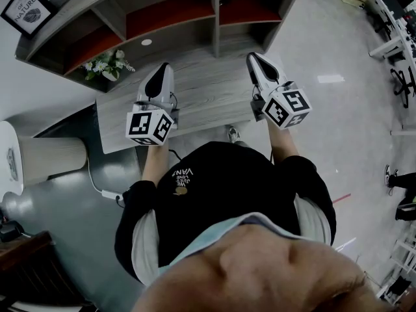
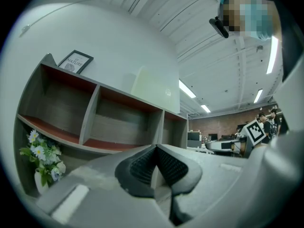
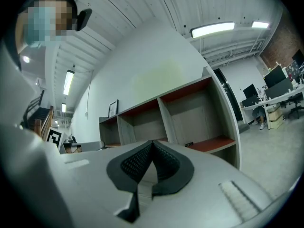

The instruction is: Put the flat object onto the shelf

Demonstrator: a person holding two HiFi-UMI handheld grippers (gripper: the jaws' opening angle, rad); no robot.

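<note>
The head view shows both grippers held level over a grey wooden table (image 1: 201,86), pointing at the shelf unit (image 1: 169,18) behind it. My left gripper (image 1: 164,66) is shut with nothing between its jaws, and its own view shows the tips (image 2: 156,147) meeting. My right gripper (image 1: 251,56) is likewise shut and empty, tips (image 3: 152,142) together. A pale flat panel (image 2: 154,87) stands on top of the shelf unit (image 2: 118,122) against the white wall. The shelf compartments (image 3: 190,113) have red floors.
A vase of white flowers (image 1: 107,65) stands at the table's left end under the shelf. A framed picture (image 1: 27,8) sits on the shelf top. A small dark object (image 3: 189,144) lies in the right compartment. A white cylinder stand (image 1: 49,158) is at left, office desks (image 1: 396,38) at right.
</note>
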